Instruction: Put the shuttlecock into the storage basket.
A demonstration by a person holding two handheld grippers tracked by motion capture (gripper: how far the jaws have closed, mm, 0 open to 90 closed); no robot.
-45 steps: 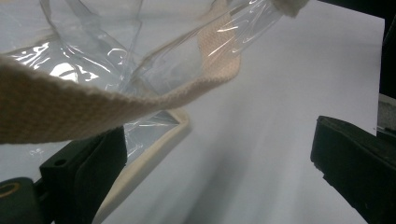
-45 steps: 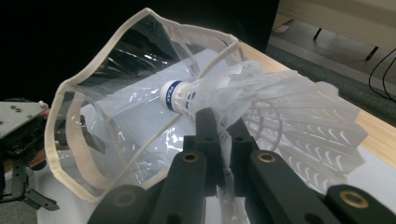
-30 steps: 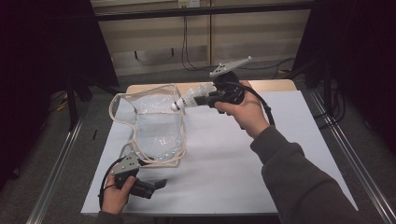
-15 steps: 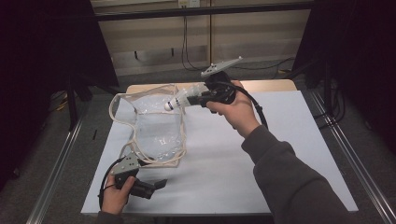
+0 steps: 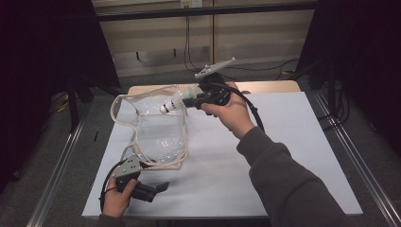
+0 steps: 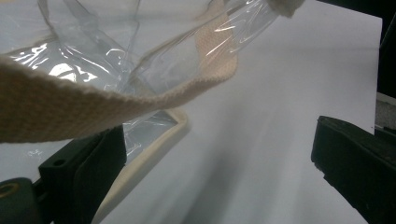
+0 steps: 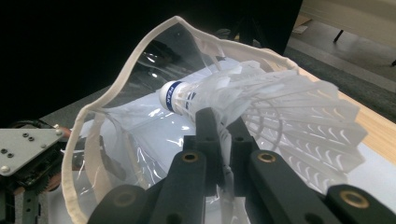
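Fingers of the right gripper (image 7: 219,140) are pinching the shuttlecock (image 7: 261,112) by its feather skirt, pressed nearly together, cork end pointing ahead toward the bag mouth. Fingers of the left gripper (image 6: 219,177) are standing spread; the cream strap of the clear bag (image 6: 154,60) is draping across over the left-hand one, and I can't tell whether it's actually bearing on it or just hanging in front.

In the high view the right gripper (image 5: 187,101) is holding the shuttlecock (image 5: 172,105) in the air at the far side of the desk (image 5: 293,156), cork just at the bag's (image 5: 158,135) raised far rim. Left gripper (image 5: 151,182) is sitting at the near left, by the bag's near edge.

Step in hand, as I'm reading it: loading the shuttlecock into the bag, insertion not yet done.

Next move is calling for the mouth staying propped open, cork going in first and downward past the trim, and releasing only once the skirt is clearing the rim. Feathers snagging on the soft plastic is looking like the main risk.
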